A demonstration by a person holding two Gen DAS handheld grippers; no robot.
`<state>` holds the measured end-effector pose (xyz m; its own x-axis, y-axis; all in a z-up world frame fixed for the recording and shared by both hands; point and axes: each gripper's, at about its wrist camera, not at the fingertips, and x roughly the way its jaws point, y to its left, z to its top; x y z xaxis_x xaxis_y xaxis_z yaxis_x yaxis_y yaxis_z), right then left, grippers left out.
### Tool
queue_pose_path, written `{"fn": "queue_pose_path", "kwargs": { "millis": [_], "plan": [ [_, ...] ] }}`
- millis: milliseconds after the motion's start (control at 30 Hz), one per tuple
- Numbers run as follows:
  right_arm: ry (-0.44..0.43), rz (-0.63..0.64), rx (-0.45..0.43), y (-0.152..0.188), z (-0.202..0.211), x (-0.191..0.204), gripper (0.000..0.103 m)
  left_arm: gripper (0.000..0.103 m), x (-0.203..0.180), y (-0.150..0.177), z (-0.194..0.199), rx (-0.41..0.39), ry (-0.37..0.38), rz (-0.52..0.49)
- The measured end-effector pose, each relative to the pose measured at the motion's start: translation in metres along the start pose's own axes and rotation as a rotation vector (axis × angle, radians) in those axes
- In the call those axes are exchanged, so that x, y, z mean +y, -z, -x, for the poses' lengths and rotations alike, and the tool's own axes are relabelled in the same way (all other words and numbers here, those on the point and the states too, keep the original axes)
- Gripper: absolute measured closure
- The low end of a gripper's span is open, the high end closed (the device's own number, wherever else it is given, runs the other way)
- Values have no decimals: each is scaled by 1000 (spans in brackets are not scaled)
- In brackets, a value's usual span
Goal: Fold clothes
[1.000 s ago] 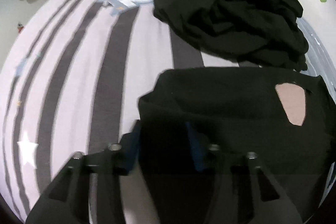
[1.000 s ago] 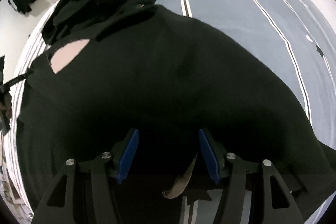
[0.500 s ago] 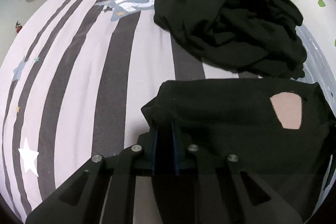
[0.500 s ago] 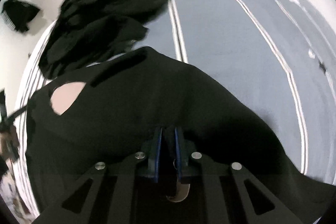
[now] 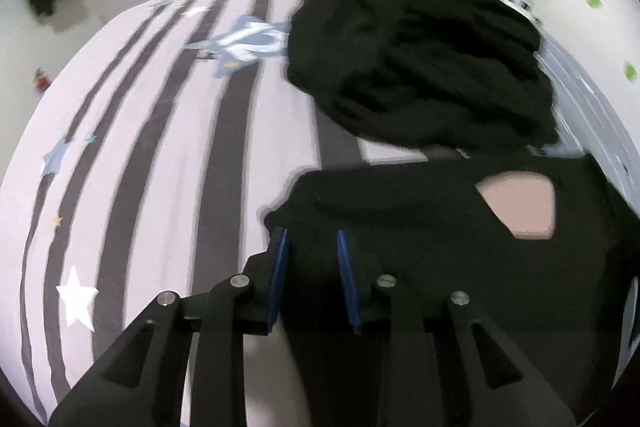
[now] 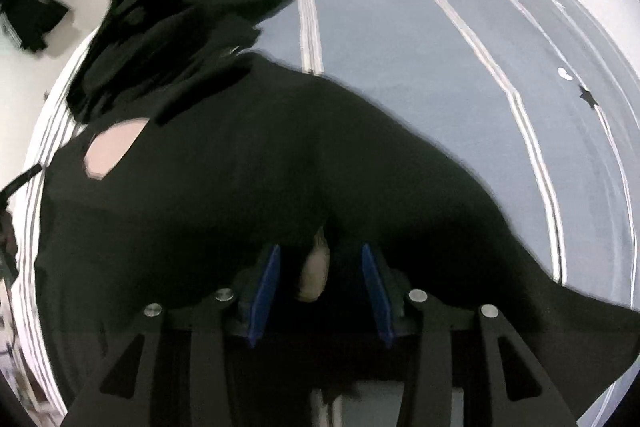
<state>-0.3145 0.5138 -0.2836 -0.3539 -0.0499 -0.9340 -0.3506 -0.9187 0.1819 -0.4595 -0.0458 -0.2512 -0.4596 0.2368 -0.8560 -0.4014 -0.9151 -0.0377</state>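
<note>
On a striped bedspread (image 5: 168, 155), a black garment (image 5: 440, 247) lies spread at six o'clock below a heaped pile of black clothes (image 5: 420, 55), its cloth between the opening, unpressed jaws of the left gripper (image 5: 310, 239) and right gripper (image 6: 320, 255).

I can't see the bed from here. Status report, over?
Both grippers, left gripper, right gripper, opening over black shirt. Unfolded pile lies just behind.

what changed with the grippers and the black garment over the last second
Both grippers pinched shut on the near edge of the flat black garment half a second ago; now the left gripper and right gripper are opening, releasing it. The black pile and bedspread stayed put.
</note>
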Motion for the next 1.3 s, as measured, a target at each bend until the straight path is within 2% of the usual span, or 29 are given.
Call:
{"fn": "queue_pose_path", "kwargs": {
  "millis": [133,200,233,267,300,333,500,633,700,833,900,1000,1033,1133,1200,1300],
  "plan": [
    [-15,0,30,9,-15,16,64,80,-42,34,13,50,100,-84],
    [-12,-19,33,10,-24,19,62,80,-62,52,19,76,129,-151],
    [-13,-28,31,9,-25,17,64,80,-72,64,23,92,139,-186],
    [-16,-33,26,8,-24,16,69,80,-82,75,26,108,150,-222],
    [-21,-41,20,10,-19,13,84,80,-86,83,26,114,150,-237],
    [-22,-47,21,14,-14,13,95,80,-88,89,26,117,145,-244],
    [-57,-37,46,23,-3,9,96,82,-81,98,27,124,163,-197],
    [-78,-40,43,29,15,16,97,98,-67,98,35,139,133,-197],
    [-91,-57,40,34,24,19,97,99,-51,102,48,148,111,-172],
    [-98,-78,52,49,34,17,98,99,-34,105,61,149,131,-116],
    [-81,-91,68,56,29,12,99,94,-44,108,72,134,151,-135],
    [-54,-115,68,59,19,2,99,75,-67,116,75,121,160,-187],
    [-52,-120,62,59,18,1,99,73,-74,119,74,121,164,-205],
    [-49,-129,48,56,17,-1,99,72,-90,124,62,129,115,-240],
    [-54,-127,48,54,16,1,99,71,-91,126,53,136,93,-215],
    [-76,-120,49,55,16,6,91,71,-86,126,54,106,41,-169]
  ]
}}
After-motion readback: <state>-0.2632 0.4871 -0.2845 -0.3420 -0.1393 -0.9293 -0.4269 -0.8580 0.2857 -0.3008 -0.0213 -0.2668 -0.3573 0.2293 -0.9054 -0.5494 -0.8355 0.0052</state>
